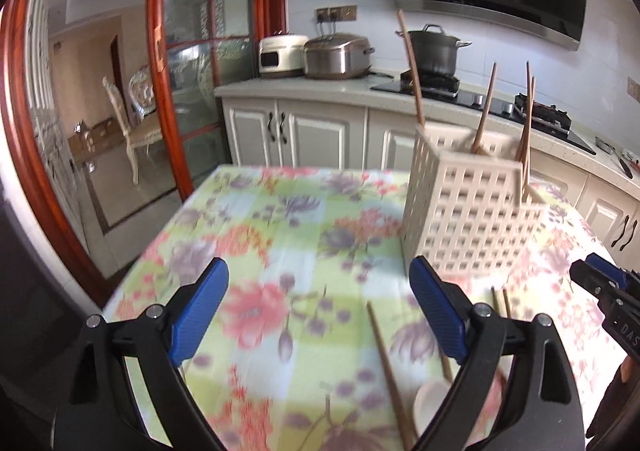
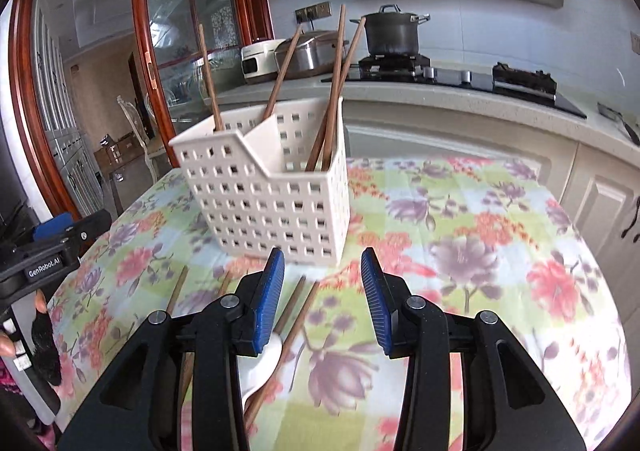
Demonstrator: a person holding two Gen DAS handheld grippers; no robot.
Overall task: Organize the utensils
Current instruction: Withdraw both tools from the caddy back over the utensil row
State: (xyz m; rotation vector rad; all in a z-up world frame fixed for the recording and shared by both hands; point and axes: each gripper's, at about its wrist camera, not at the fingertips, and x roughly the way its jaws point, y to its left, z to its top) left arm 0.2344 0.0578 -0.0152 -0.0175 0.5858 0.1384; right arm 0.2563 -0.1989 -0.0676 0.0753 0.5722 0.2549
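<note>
A cream perforated utensil holder (image 1: 468, 211) stands on the floral tablecloth (image 1: 280, 219) and holds several wooden chopsticks (image 1: 486, 109) upright. It also shows in the right wrist view (image 2: 272, 195) with its chopsticks (image 2: 334, 87). Loose chopsticks (image 1: 386, 367) and a white spoon (image 1: 430, 399) lie on the cloth by my left gripper (image 1: 318, 307), which is open and empty. My right gripper (image 2: 323, 293) is open and empty above loose chopsticks (image 2: 298, 327) and the white spoon (image 2: 262, 367), just in front of the holder.
Behind the table runs a counter (image 2: 460, 103) with a stove, a dark pot (image 2: 392, 33) and two rice cookers (image 1: 336, 55). A red-framed glass door (image 1: 188, 71) stands at left. The table edge (image 1: 160, 235) drops off on the left.
</note>
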